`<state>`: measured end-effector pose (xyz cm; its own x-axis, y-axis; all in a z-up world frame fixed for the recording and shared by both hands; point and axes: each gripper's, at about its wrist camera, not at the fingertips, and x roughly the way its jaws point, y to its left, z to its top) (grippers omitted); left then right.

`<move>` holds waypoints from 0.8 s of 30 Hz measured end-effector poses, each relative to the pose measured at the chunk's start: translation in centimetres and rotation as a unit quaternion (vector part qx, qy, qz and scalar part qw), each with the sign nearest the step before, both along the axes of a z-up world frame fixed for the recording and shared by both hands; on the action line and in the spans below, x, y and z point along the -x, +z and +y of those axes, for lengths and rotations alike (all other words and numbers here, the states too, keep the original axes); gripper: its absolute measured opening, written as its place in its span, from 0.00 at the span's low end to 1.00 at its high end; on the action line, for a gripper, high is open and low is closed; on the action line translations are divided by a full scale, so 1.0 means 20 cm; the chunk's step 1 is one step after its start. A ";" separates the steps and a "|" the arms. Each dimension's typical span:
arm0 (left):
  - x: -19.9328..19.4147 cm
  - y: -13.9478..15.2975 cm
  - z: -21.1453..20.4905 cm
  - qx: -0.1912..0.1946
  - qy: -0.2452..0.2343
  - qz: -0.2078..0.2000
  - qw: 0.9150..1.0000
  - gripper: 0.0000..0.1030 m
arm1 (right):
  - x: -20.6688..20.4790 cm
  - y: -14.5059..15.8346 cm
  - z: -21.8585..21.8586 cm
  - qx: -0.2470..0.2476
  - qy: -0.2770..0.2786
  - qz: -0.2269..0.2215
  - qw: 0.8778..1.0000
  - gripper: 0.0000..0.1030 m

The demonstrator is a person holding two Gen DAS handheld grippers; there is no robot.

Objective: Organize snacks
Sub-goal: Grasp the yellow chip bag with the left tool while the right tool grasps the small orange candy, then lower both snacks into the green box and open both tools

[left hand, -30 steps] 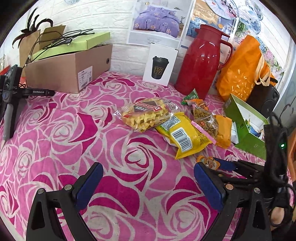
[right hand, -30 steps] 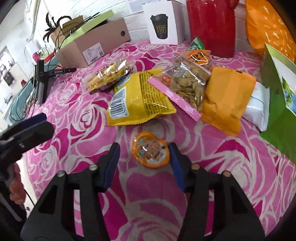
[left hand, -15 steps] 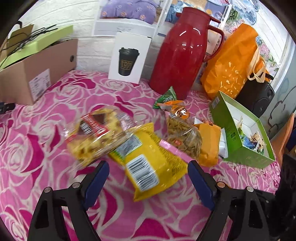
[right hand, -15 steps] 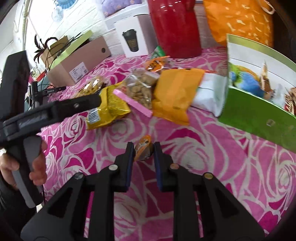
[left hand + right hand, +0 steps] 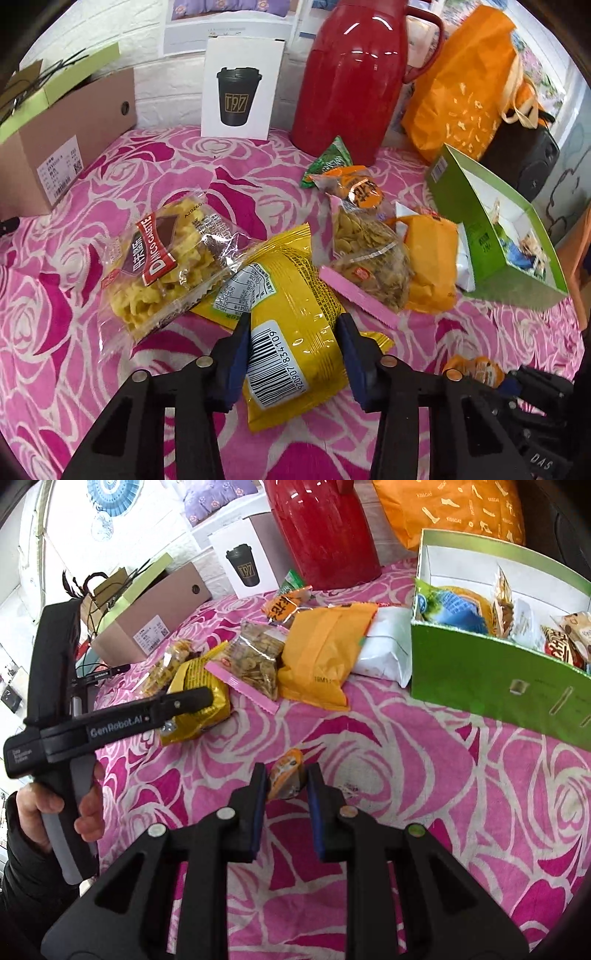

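My left gripper (image 5: 293, 334) is shut on the yellow barcoded snack bag (image 5: 291, 325), which lies on the pink rose cloth. My right gripper (image 5: 283, 782) is shut on a small orange snack packet (image 5: 284, 777) and holds it above the cloth; the packet also shows in the left wrist view (image 5: 474, 371). The green box (image 5: 491, 686) at the right holds several small snacks. Loose snacks lie in a pile: a clear bag of yellow crisps (image 5: 162, 258), a bag of banana chips (image 5: 369, 254), an orange bag (image 5: 432, 266) and a white bag (image 5: 384, 650).
A red thermos (image 5: 354, 74), a white coffee-cup box (image 5: 240, 86), a cardboard box (image 5: 66, 140), an orange tote bag (image 5: 461, 88) and a black speaker (image 5: 528, 162) stand along the back. Small green (image 5: 328, 160) and orange (image 5: 358, 186) packets lie before the thermos.
My left gripper has moved forward over the yellow bag and closed on it. My right gripper has closed on the small orange packet and lifted it towards the green box.
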<state>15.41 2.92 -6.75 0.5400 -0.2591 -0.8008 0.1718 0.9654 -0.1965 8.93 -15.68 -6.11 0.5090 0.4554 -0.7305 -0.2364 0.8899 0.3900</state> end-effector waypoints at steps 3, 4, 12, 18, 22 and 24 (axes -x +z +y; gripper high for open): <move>0.07 0.06 0.00 0.010 -0.003 -0.005 1.000 0.42 | 0.03 0.05 -0.02 -0.005 -0.002 -0.014 1.000 0.22; 0.10 0.10 -0.01 0.014 -0.006 -0.012 1.000 0.42 | 0.04 0.08 -0.04 -0.007 -0.005 -0.021 1.000 0.22; 0.22 0.40 -0.14 0.046 -0.056 -0.075 0.995 0.42 | 0.13 0.29 -0.19 -0.021 -0.039 -0.080 0.996 0.22; 0.20 0.57 -0.37 0.057 -0.108 -0.107 0.987 0.42 | 0.17 0.44 -0.42 -0.008 -0.096 -0.127 0.987 0.22; 0.15 0.62 -0.55 0.078 -0.149 -0.105 0.980 0.42 | 0.18 0.49 -0.61 0.016 -0.143 -0.144 0.979 0.22; 0.11 0.64 -0.67 0.086 -0.174 -0.098 0.976 0.42 | 0.18 0.50 -0.73 0.028 -0.167 -0.144 0.975 0.23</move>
